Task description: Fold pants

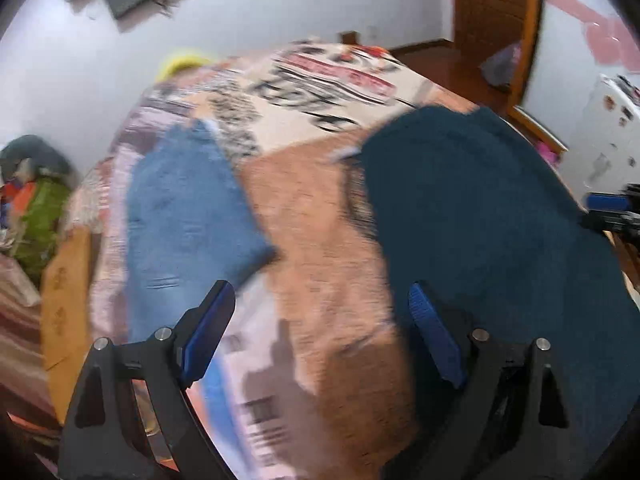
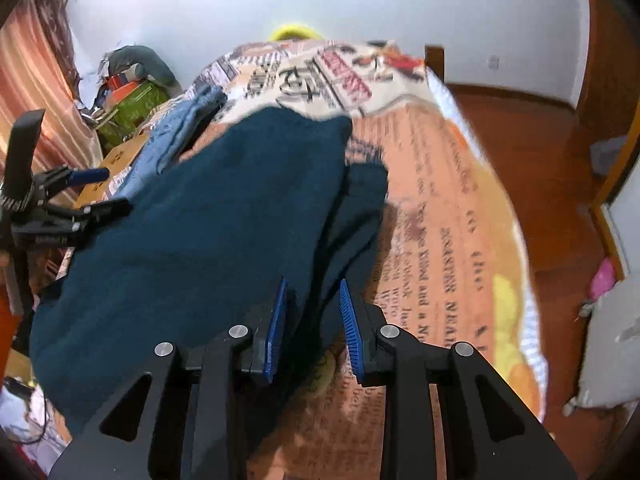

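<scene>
Dark teal pants [image 1: 480,220] lie folded over on a printed bedspread [image 1: 320,240]. In the right wrist view the pants [image 2: 200,232] fill the left and centre, with a second layer showing along their right edge. My right gripper [image 2: 313,284] hovers at that near right edge, its blue pads a little apart. Teal cloth shows in the gap, but the pads do not press on it. My left gripper [image 1: 320,292] is wide open over bare bedspread, between the teal pants and a folded pair of blue jeans [image 1: 184,216], holding nothing. It also appears as the left gripper [image 2: 112,190] at the pants' left side.
The bedspread [image 2: 440,220] ends at a wooden floor [image 2: 540,160] on the right. A cardboard box [image 1: 66,292] and a green bag [image 1: 40,216] crowd the bed's left side. A wooden door [image 1: 496,12] stands at the back right, and a white cushion [image 2: 608,344] lies on the floor.
</scene>
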A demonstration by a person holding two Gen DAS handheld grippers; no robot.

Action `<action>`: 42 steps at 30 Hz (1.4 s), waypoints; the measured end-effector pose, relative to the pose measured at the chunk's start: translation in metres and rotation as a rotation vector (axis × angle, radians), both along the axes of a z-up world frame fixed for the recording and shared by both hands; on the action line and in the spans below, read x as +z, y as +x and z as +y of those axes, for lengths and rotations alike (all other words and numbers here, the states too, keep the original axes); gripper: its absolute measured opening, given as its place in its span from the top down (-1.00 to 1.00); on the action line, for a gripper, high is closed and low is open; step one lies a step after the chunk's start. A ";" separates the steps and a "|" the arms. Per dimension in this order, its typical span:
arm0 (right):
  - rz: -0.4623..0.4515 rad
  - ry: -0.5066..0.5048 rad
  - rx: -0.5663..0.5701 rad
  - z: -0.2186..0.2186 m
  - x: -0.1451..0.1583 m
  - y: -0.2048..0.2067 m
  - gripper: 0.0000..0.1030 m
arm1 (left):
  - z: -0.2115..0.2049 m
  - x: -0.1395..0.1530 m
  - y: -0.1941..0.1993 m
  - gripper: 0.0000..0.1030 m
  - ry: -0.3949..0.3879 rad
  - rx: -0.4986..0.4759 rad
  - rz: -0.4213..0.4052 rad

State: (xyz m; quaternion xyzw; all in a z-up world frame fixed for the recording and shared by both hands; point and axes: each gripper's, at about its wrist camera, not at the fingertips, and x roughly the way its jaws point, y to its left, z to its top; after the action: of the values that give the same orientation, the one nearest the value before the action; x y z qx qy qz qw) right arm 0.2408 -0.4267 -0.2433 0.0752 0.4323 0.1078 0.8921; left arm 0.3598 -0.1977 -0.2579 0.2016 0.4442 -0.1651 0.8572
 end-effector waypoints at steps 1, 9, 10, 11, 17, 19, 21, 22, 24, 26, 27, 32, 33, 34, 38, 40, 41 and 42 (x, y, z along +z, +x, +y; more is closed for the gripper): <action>-0.012 -0.001 0.003 0.001 0.005 -0.003 0.49 | 0.008 0.008 -0.001 -0.74 -0.016 0.018 0.000; -0.078 0.006 0.109 0.039 0.034 -0.035 0.47 | 0.026 0.043 -0.063 -0.74 -0.163 -0.053 0.022; -0.074 0.008 0.124 0.045 0.032 -0.037 0.46 | 0.023 0.040 -0.070 -0.74 -0.166 -0.066 0.036; -0.068 0.010 0.136 0.050 0.030 -0.039 0.44 | 0.020 0.035 -0.078 -0.74 -0.161 -0.077 0.050; 0.041 0.041 0.180 0.068 -0.007 -0.043 0.42 | 0.015 -0.013 -0.112 -0.75 -0.047 -0.079 0.096; 0.055 0.043 0.177 0.069 -0.014 -0.047 0.41 | 0.028 -0.017 -0.118 -0.75 -0.090 -0.050 0.094; 0.062 0.059 0.163 0.066 -0.017 -0.053 0.40 | 0.042 -0.018 -0.119 -0.75 -0.137 -0.015 0.124; 0.063 0.064 0.160 0.065 -0.018 -0.056 0.40 | 0.047 -0.019 -0.120 -0.75 -0.158 0.000 0.134; 0.067 0.071 0.155 0.063 -0.019 -0.060 0.40 | 0.053 -0.022 -0.120 -0.75 -0.191 0.020 0.157; 0.065 0.071 0.149 0.062 -0.018 -0.063 0.40 | 0.053 -0.021 -0.120 -0.75 -0.193 0.026 0.165; 0.063 0.070 0.146 0.061 -0.017 -0.064 0.40 | 0.051 -0.019 -0.120 -0.75 -0.183 0.026 0.163; 0.032 0.064 0.112 0.053 -0.006 -0.067 0.34 | 0.042 0.006 -0.113 -0.74 -0.166 0.029 0.105; 0.021 0.063 0.101 0.051 -0.004 -0.067 0.26 | 0.041 0.011 -0.111 -0.74 -0.175 0.030 0.093; 0.007 0.067 0.087 0.046 0.000 -0.068 0.24 | 0.039 0.018 -0.107 -0.74 -0.185 0.031 0.079; -0.050 0.094 0.031 0.029 0.016 -0.063 0.23 | 0.028 0.039 -0.088 -0.74 -0.224 0.018 0.040; -0.073 0.103 0.007 0.021 0.022 -0.059 0.23 | 0.018 0.045 -0.074 -0.75 -0.235 0.009 0.034; -0.079 0.104 -0.001 0.018 0.024 -0.057 0.22 | 0.014 0.045 -0.067 -0.75 -0.240 0.008 0.035; -0.084 0.105 -0.010 0.015 0.025 -0.056 0.14 | 0.008 0.045 -0.058 -0.75 -0.247 0.007 0.042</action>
State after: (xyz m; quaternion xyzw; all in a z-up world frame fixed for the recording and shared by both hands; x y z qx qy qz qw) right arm 0.1853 -0.4114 -0.2183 0.1194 0.3877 0.1290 0.9049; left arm 0.3014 -0.1899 -0.2127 0.0892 0.4391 -0.2197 0.8666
